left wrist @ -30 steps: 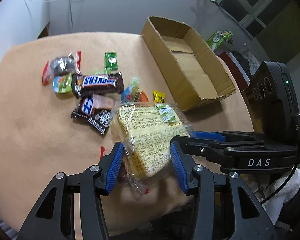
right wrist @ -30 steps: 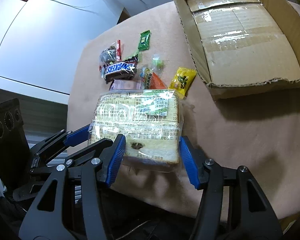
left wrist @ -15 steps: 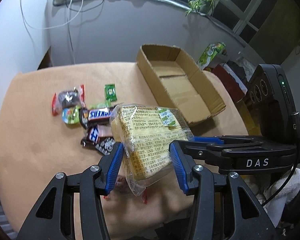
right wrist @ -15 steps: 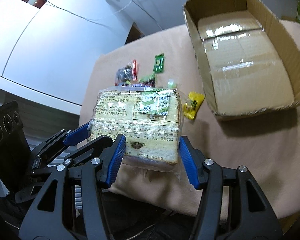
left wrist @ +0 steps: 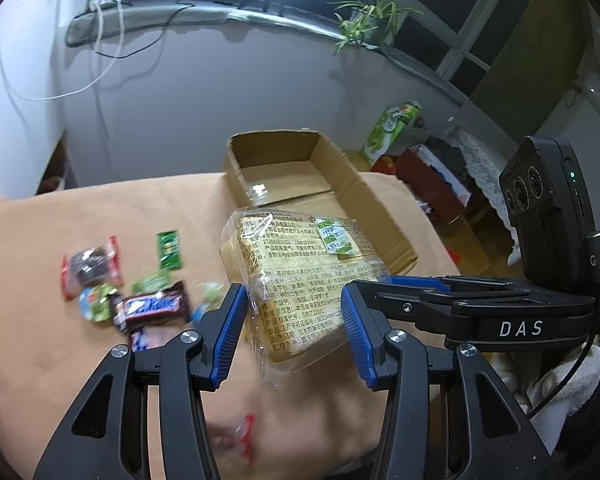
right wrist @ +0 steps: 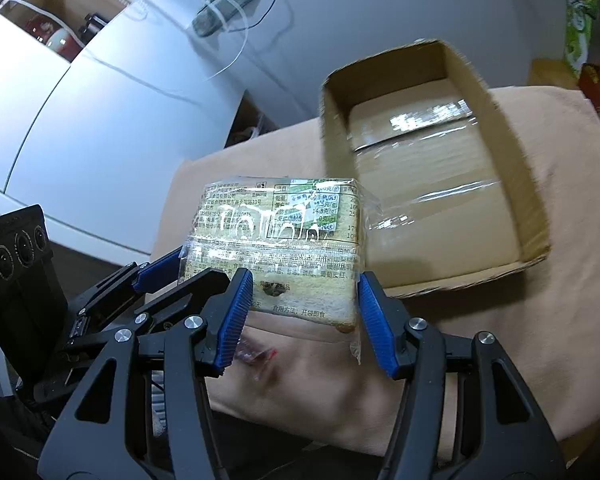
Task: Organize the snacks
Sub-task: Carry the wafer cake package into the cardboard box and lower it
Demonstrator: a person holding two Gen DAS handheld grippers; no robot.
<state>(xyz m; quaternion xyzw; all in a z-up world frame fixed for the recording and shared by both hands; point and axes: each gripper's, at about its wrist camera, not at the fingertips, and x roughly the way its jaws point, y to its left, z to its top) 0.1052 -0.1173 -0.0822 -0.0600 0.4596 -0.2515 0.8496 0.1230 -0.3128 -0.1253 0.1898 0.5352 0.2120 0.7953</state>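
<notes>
Beside cardboard box (left wrist: pixel 352 216), loose snacks (left wrist: pixel 132 284) show only to left wrist

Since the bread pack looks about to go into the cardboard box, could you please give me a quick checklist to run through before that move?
1. Left gripper on the bread pack: ok, pads meet its sides.
2. Right gripper on the pack: ok, pads meet its sides.
3. Pack clear of the table: ok, it hangs above the cloth.
4. Cardboard box open with room: ok, nothing lies on its floor.
5. Loose snacks clear of the path: ok, they lie left of the pack, away from the box.
6. Wrapper sealed: cannot tell.
</notes>
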